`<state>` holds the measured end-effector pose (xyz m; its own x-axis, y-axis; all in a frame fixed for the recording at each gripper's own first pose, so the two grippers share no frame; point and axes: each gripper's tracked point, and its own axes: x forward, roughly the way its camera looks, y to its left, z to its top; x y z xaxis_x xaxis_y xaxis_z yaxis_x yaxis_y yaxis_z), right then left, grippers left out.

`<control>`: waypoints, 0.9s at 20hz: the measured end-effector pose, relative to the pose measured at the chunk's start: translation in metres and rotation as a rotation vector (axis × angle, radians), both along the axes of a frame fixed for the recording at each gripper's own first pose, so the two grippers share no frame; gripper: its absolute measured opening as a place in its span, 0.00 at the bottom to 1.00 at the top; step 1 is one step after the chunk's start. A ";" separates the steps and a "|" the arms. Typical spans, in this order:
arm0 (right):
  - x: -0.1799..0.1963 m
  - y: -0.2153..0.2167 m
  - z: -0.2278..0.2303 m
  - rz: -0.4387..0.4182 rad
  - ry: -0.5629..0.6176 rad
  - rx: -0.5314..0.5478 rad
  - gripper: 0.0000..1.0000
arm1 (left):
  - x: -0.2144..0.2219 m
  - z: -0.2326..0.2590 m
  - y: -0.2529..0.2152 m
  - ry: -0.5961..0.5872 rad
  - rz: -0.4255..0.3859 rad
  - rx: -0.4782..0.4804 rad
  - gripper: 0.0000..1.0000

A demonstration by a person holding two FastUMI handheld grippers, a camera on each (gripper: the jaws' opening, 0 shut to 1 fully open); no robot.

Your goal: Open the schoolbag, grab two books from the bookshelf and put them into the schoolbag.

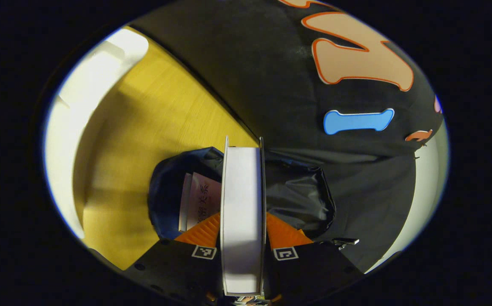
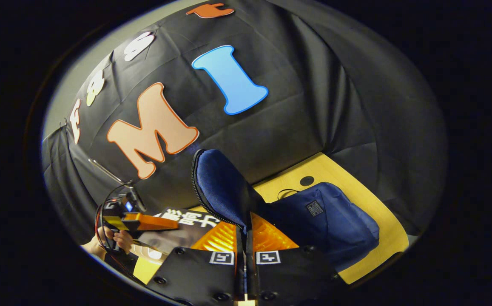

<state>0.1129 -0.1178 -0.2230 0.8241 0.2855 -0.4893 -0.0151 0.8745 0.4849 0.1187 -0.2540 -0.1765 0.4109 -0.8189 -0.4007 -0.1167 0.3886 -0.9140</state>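
The schoolbag (image 1: 297, 191) stood open, one book (image 1: 201, 199) already inside; the left tool (image 1: 243, 238) clamped the second book (image 1: 242, 204) above it; the right tool (image 2: 246, 238) pinched the flap (image 2: 220, 187)

The schoolbag's (image 1: 246, 191) mouth gapes, but much of the opening is taken up: a book (image 1: 242, 212) gripped on edge by the left gripper (image 1: 242, 238) stands across its middle, and another book (image 1: 201, 199) already sits inside beside it. The right gripper (image 2: 246, 238) pinches the flap (image 2: 220, 187) upright. Bare wooden tabletop (image 1: 143, 148) lies open beside the bag; the cloth wall (image 2: 292, 106) closes in behind.
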 end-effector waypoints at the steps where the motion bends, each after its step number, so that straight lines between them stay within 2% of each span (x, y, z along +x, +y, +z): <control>1: 0.002 0.001 0.000 0.012 -0.002 -0.003 0.06 | -0.001 -0.004 -0.010 0.011 -0.002 -0.003 0.36; 3: 0.003 0.001 0.002 0.022 -0.007 -0.001 0.06 | -0.002 -0.015 -0.028 0.033 -0.012 -0.007 0.34; 6: 0.004 0.004 0.005 0.034 -0.012 0.011 0.05 | -0.008 -0.030 -0.053 0.068 -0.022 -0.021 0.36; 8: 0.004 0.007 0.005 0.043 -0.013 0.016 0.05 | -0.006 -0.037 -0.068 0.083 -0.015 -0.035 0.32; 11: 0.006 0.012 0.005 0.051 -0.013 0.030 0.05 | -0.009 -0.045 -0.088 0.121 -0.012 -0.081 0.34; 14: 0.007 0.014 0.004 0.049 -0.012 0.036 0.06 | -0.011 -0.052 -0.093 0.124 0.017 -0.113 0.35; 18: 0.011 0.013 0.002 0.036 -0.005 0.042 0.05 | -0.008 -0.066 -0.095 0.156 0.034 -0.097 0.35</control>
<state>0.1236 -0.1049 -0.2214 0.8152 0.3348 -0.4726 -0.0482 0.8523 0.5208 0.1109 -0.3486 -0.2421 0.3777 -0.8438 -0.3813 -0.2718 0.2926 -0.9168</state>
